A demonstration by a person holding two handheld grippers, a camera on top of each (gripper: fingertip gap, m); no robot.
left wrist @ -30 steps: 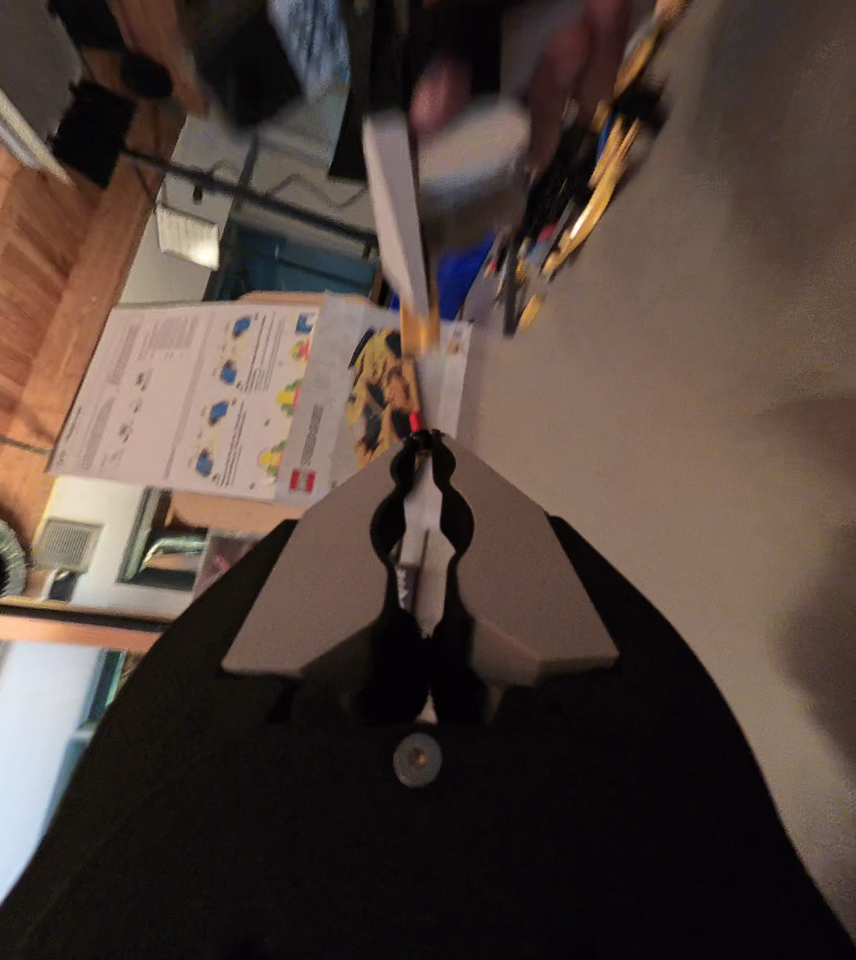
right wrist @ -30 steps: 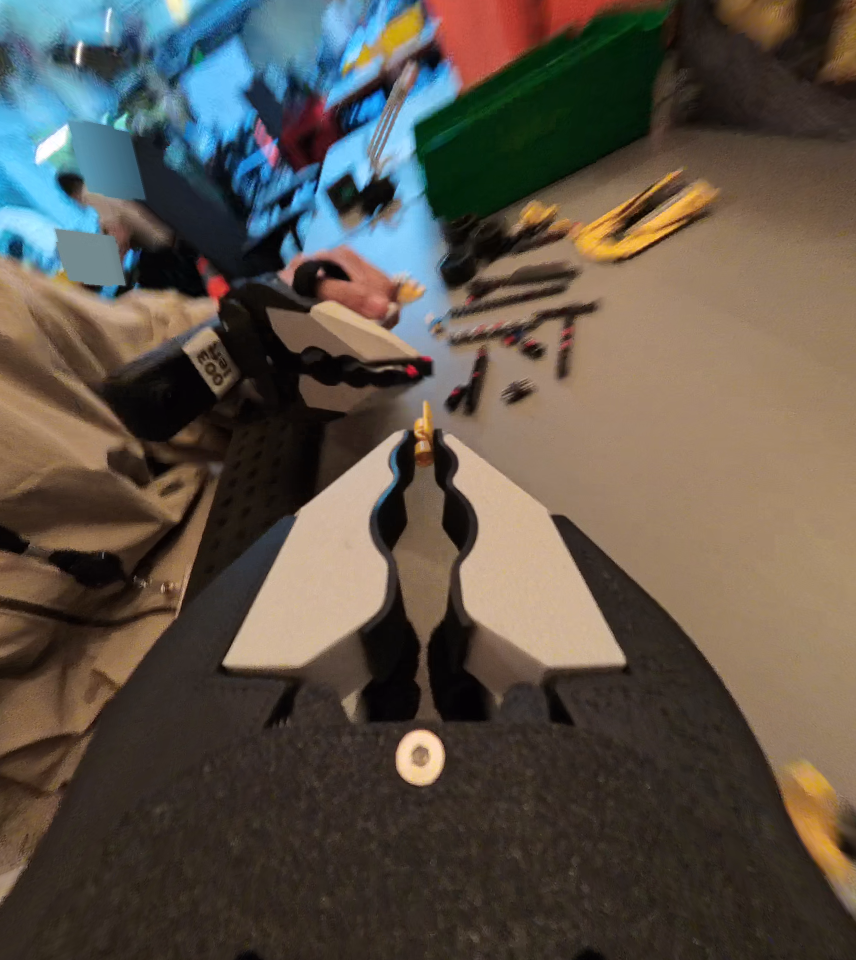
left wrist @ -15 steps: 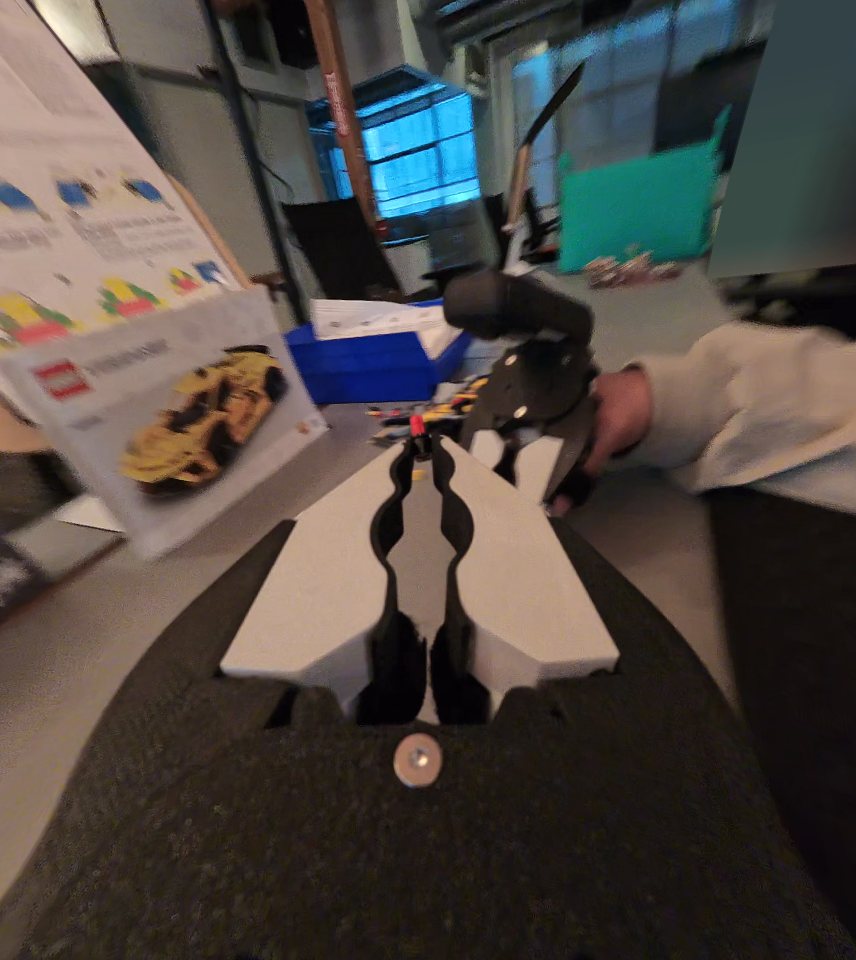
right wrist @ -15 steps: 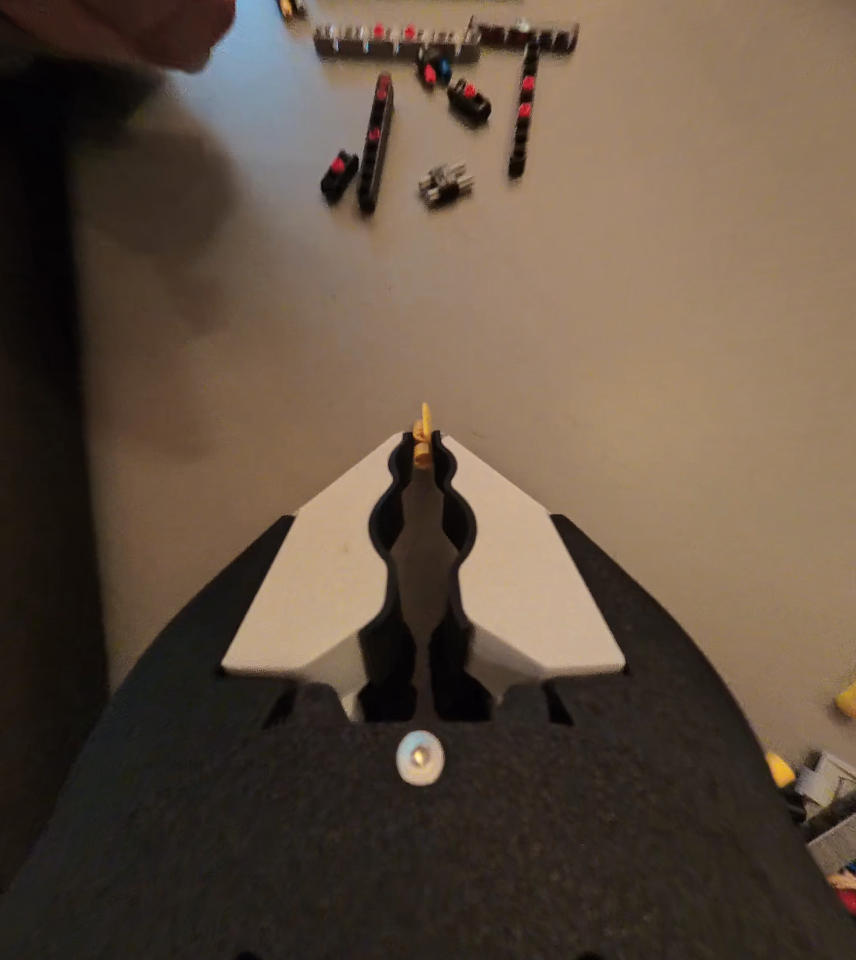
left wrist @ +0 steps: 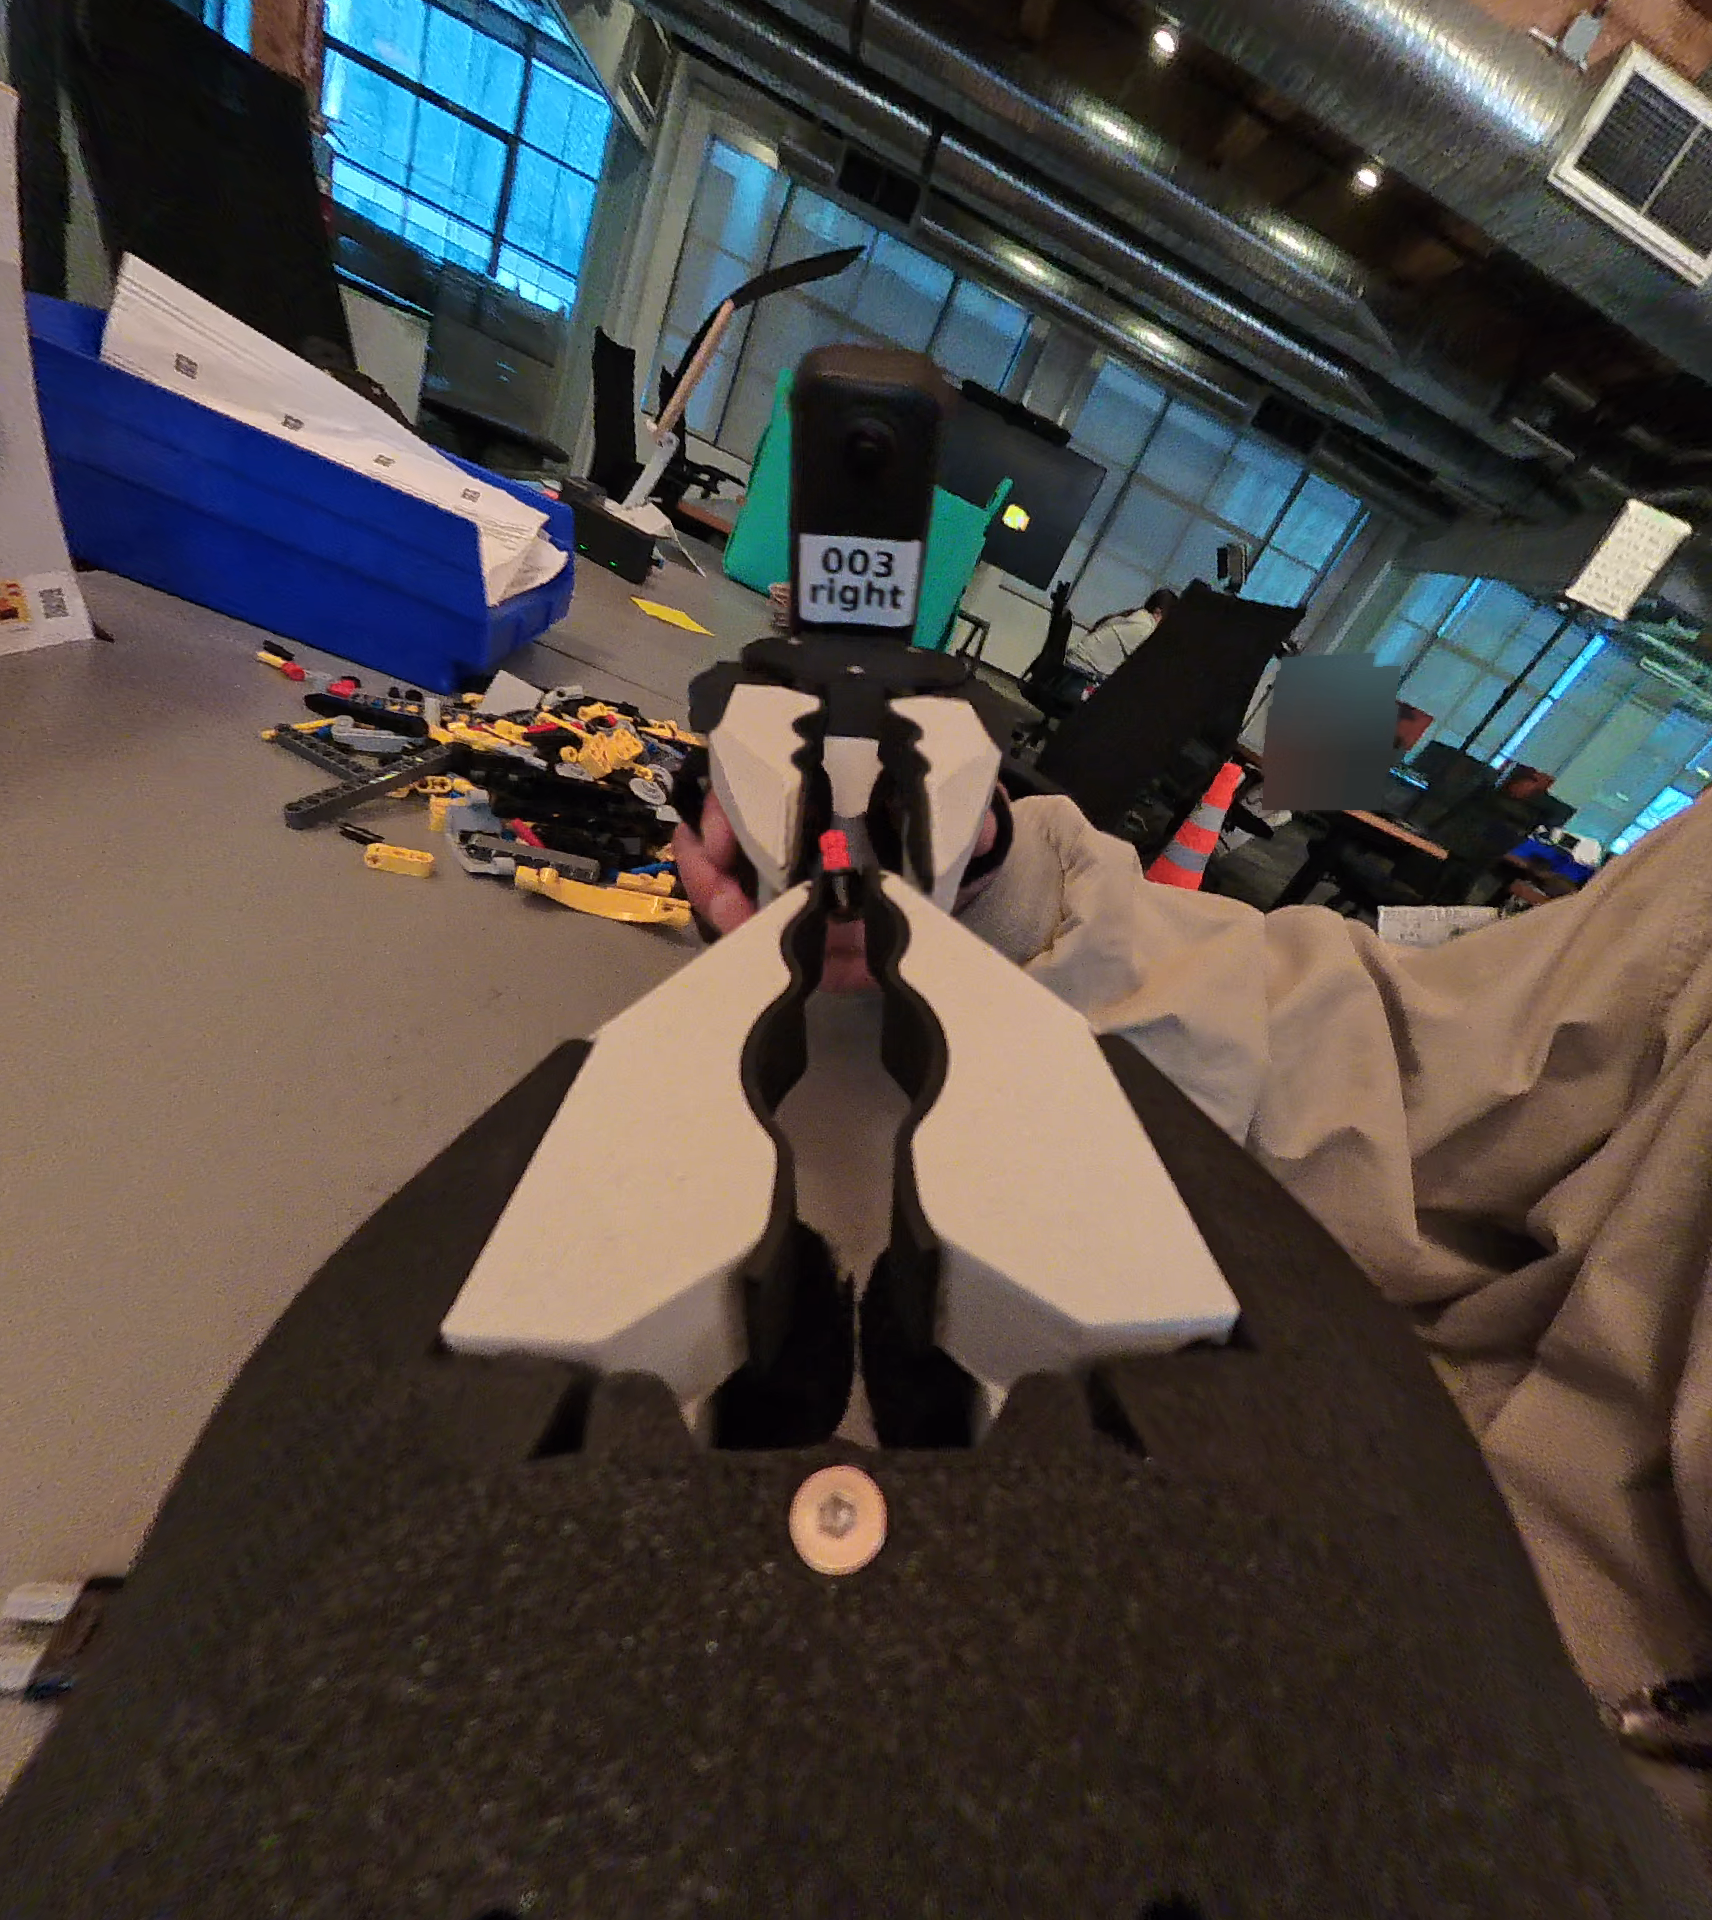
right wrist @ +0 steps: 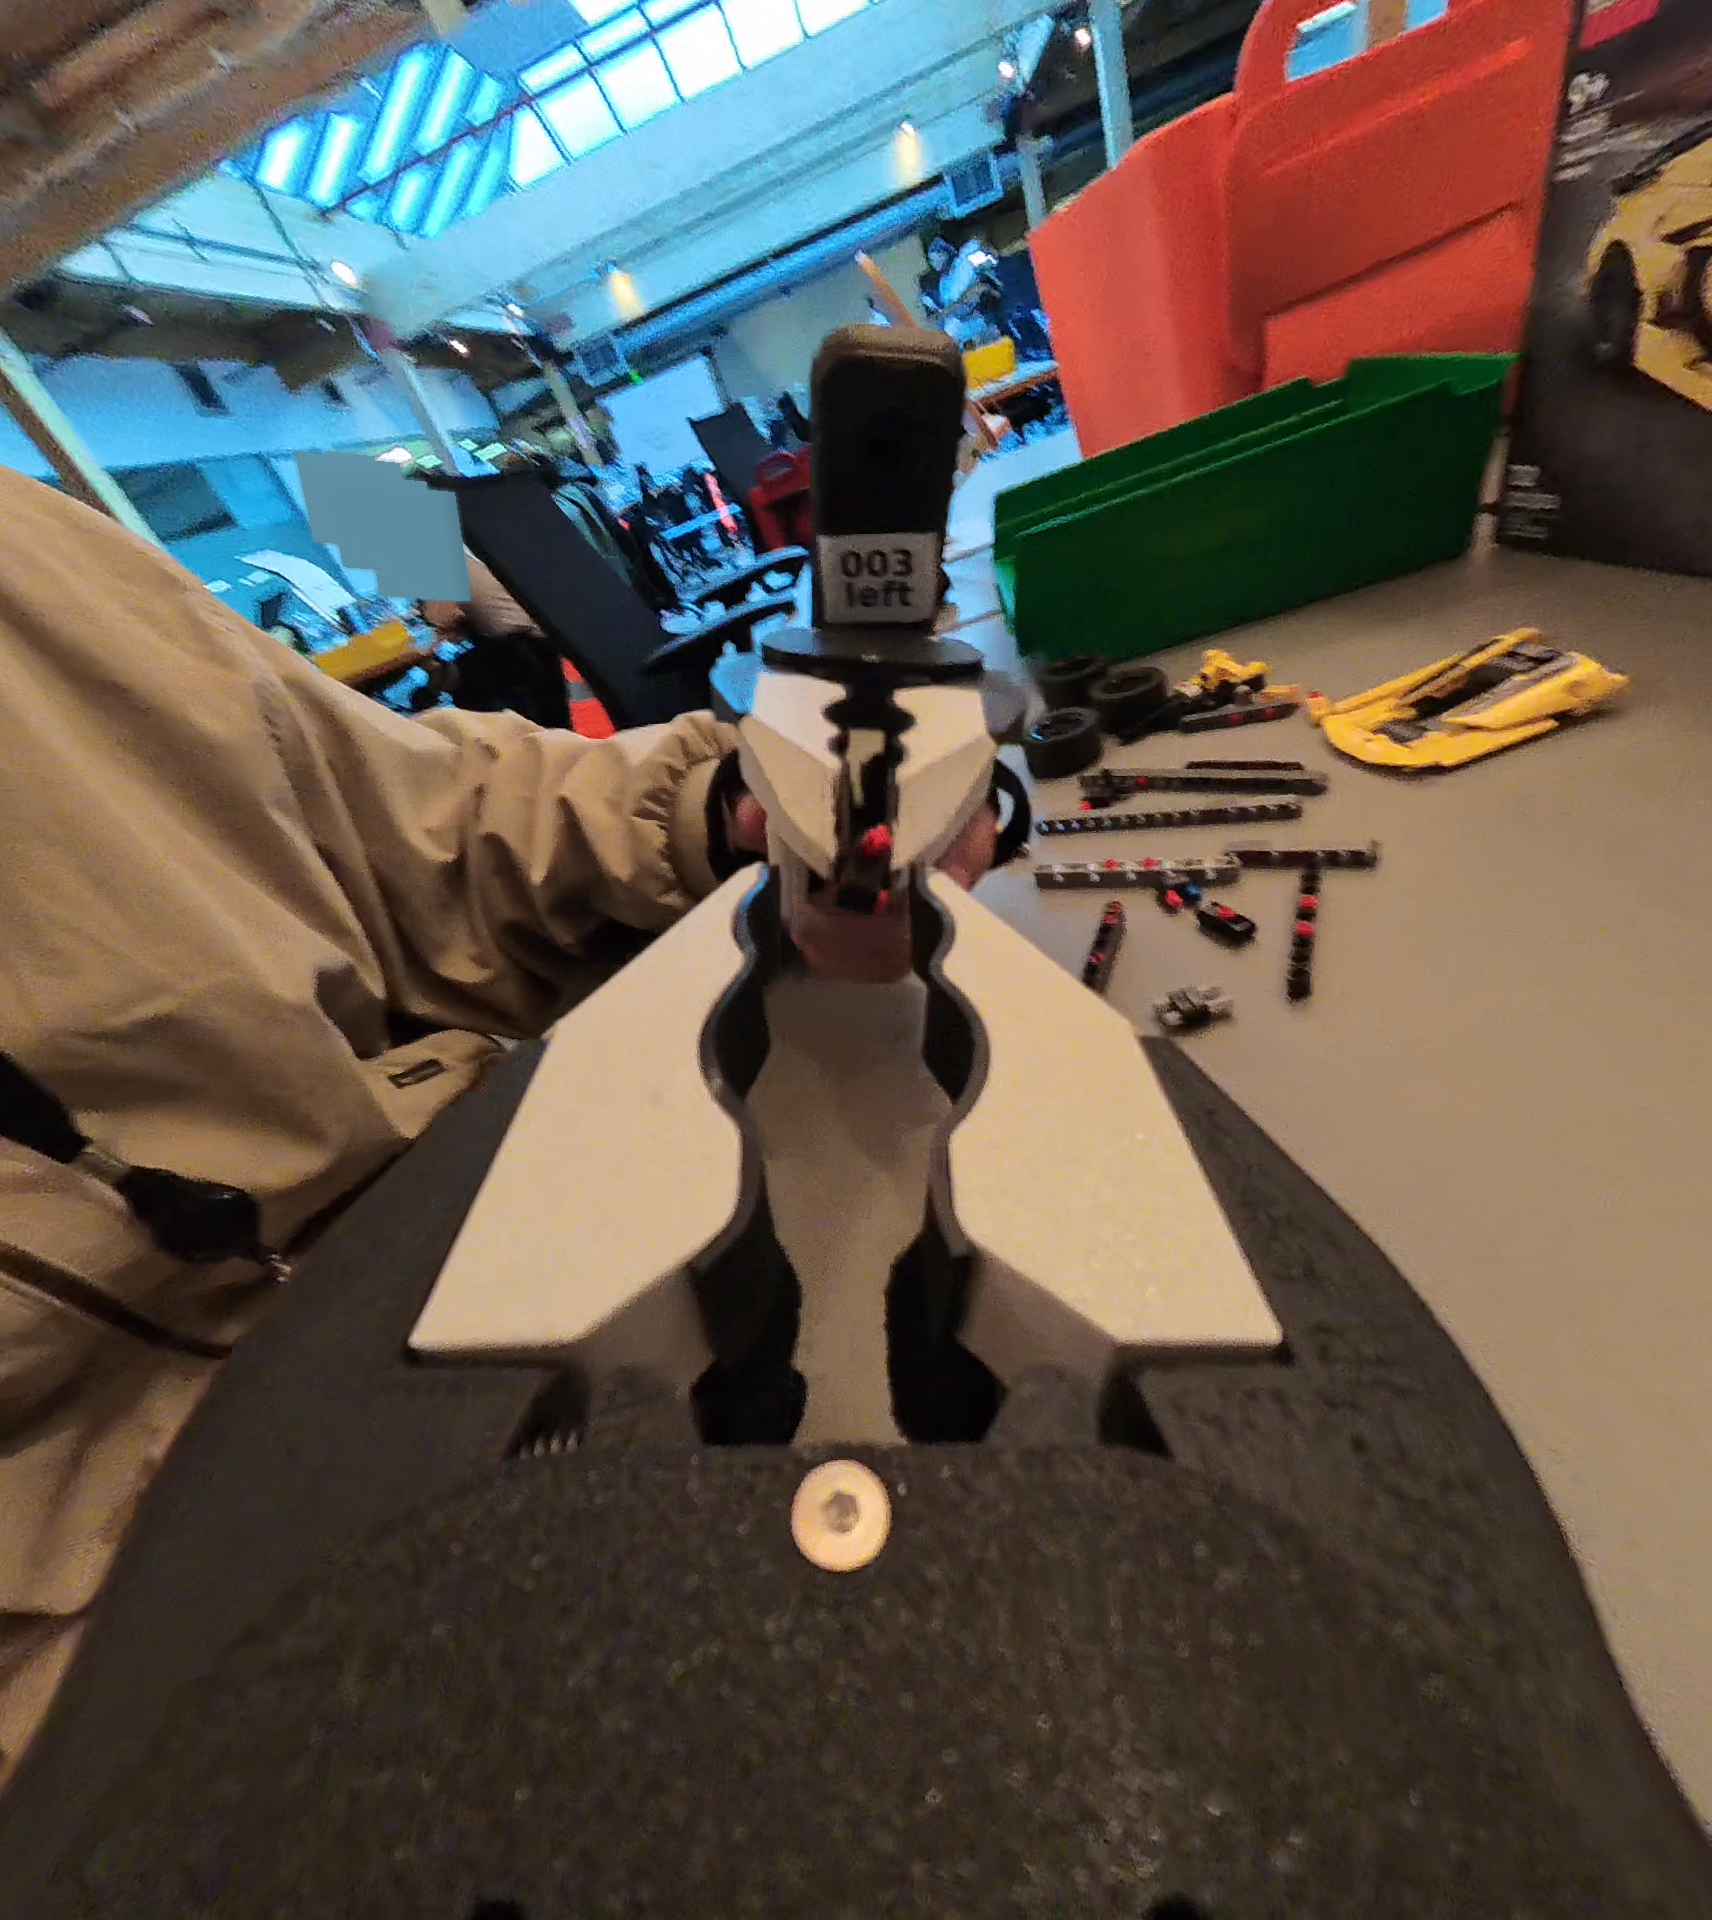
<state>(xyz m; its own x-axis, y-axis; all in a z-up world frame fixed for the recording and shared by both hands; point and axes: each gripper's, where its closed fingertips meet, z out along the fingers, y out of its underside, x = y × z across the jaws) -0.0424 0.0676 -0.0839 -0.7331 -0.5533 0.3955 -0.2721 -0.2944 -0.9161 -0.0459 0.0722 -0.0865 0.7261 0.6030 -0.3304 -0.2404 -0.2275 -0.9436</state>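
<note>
The left tongs (left wrist: 836, 896) pinch a small black peg with a red tip (left wrist: 834, 854); the right tongs (right wrist: 847, 894) are spread – facing them tip to tip above the grey worktop (left wrist: 156, 987).

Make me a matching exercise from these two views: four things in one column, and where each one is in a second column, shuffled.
Things:
1. blue plastic bin
2. green plastic bin
3. yellow toy car body shell
4. small black piece with red pin

Places:
A. gripped in the left gripper
B. flat on the grey table, right of the black wheels
C. holding white paper booklets
D. in front of the orange carrier

Pairs: 1-C, 2-D, 3-B, 4-A.
</note>
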